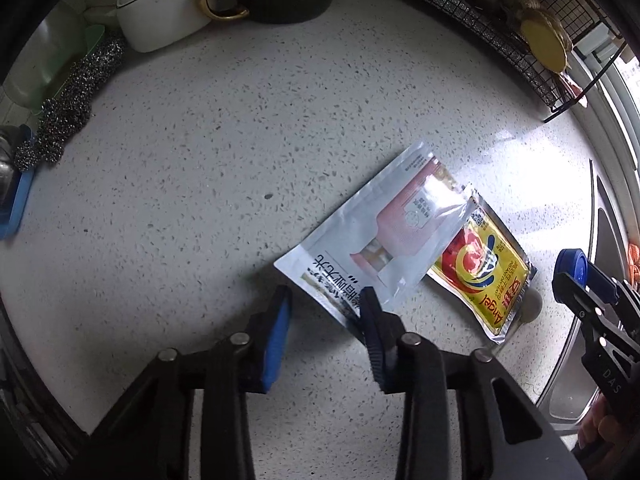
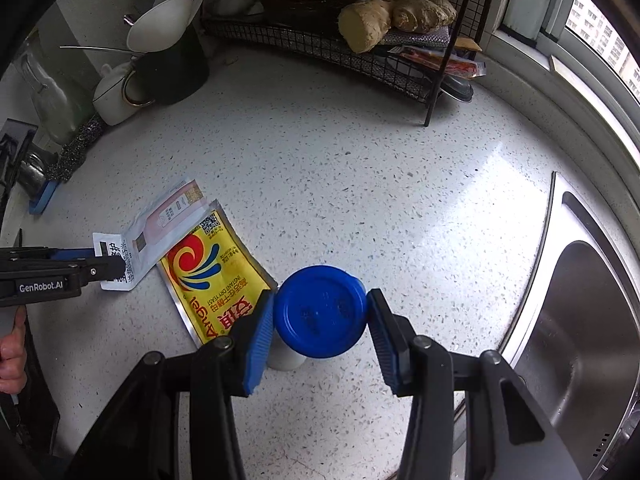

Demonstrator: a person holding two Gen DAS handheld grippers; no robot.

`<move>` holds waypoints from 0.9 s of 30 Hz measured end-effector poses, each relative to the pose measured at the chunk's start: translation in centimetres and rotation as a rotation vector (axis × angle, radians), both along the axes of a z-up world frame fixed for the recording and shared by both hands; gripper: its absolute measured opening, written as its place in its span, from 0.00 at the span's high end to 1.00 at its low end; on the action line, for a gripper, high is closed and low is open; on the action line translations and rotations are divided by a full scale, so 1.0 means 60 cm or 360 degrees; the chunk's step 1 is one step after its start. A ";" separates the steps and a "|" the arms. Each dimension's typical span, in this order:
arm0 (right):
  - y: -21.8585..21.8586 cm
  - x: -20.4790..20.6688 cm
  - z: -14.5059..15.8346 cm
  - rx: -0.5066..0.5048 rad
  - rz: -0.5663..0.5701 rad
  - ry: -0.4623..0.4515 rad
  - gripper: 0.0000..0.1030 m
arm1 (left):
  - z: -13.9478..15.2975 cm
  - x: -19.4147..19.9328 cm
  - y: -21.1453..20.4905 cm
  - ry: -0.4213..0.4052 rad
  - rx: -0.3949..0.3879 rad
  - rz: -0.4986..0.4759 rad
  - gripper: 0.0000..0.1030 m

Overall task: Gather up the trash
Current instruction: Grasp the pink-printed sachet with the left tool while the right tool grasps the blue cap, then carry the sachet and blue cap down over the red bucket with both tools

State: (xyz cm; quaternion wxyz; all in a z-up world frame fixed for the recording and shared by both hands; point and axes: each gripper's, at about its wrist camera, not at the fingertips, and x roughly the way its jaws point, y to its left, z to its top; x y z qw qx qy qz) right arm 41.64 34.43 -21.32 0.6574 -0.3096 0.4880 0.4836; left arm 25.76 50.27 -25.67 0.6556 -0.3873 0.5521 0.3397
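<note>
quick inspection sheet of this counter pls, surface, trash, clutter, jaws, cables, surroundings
surface: speckled counter, bare in the middle
job's things: silver pouch overlapping yellow yeast packet; blue-capped bottle
clutter: steel scourers, black mug, ginger on wire rack
grippers: left gripper jaws around the pouch's corner, grip unclear; right gripper jaws shut on the bottle cap
cables: nothing seen
surroundings: steel sink, window

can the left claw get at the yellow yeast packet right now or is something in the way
Probably not directly: the silver pouch overlaps the yellow yeast packet, and the left claw is already at that pouch's corner.
</note>
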 end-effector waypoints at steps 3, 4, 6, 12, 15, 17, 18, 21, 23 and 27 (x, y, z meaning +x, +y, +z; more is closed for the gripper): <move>-0.002 -0.017 0.006 0.0012 0.0027 0.0003 0.58 | -0.004 0.006 -0.003 -0.0023 -0.0004 -0.0019 0.88; -0.002 -0.021 0.007 0.0013 0.0032 0.0008 0.58 | -0.005 0.007 -0.005 -0.0037 -0.0008 -0.0019 0.92; -0.004 -0.031 0.011 0.0014 0.0037 0.0010 0.58 | -0.002 0.012 -0.010 -0.0075 -0.0006 -0.0002 0.99; -0.012 -0.049 0.030 0.0052 0.0067 0.0019 0.58 | 0.031 0.012 -0.036 -0.0135 0.0092 -0.0018 1.00; -0.017 -0.056 0.043 0.0087 0.0097 0.0014 0.58 | 0.056 0.015 -0.048 -0.0156 0.0145 -0.0035 1.00; -0.021 -0.063 0.053 0.0115 0.0123 0.0012 0.58 | 0.078 0.016 -0.062 -0.0154 0.0216 -0.0060 1.00; -0.024 -0.068 0.060 0.0129 0.0135 0.0007 0.58 | 0.089 0.017 -0.070 -0.0151 0.0246 -0.0078 1.00; -0.036 -0.083 0.079 0.0175 0.0173 0.0000 0.58 | 0.120 0.024 -0.087 -0.0144 0.0292 -0.0110 1.00; -0.044 -0.090 0.088 0.0204 0.0195 -0.0007 0.58 | 0.140 0.012 -0.103 -0.0157 0.0300 -0.0126 1.00; -0.073 -0.103 0.109 0.0249 0.0213 -0.0010 0.58 | 0.166 -0.004 -0.137 -0.0190 0.0329 -0.0160 1.00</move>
